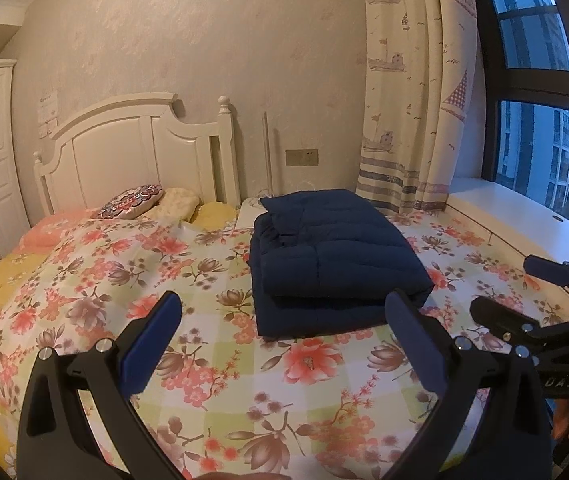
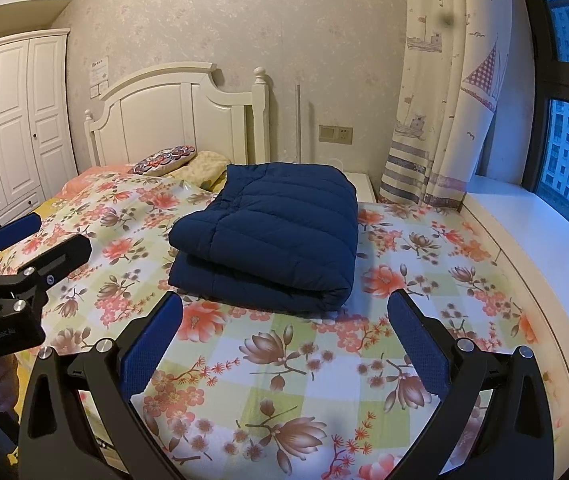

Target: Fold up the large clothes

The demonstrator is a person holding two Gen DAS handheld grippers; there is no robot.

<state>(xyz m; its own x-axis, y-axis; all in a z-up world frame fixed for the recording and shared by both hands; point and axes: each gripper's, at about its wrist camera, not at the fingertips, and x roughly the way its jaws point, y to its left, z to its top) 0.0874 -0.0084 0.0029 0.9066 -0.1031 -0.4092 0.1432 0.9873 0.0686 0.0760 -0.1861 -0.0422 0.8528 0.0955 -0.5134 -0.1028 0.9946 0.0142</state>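
The navy quilted jacket (image 2: pixel 272 236) lies on the floral bed (image 2: pixel 292 364), already doubled into a compact block well short of the headboard (image 2: pixel 172 108) — folding looks finished. Left hand-held gripper (image 1: pixel 280 344) and right hand-held gripper (image 2: pixel 284 344) hang spread and empty, apart from the jacket; any next move is only tidying its edges or withdrawing

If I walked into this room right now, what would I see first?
First the dark blue puffy jacket, folded into a thick bundle in the middle of the bed, on the flowery bedspread. Right in front, the left gripper and right gripper are both wide open and hold nothing, just short of the jacket's near edge. Behind stands a white headboard, with a boat-print curtain at the window.
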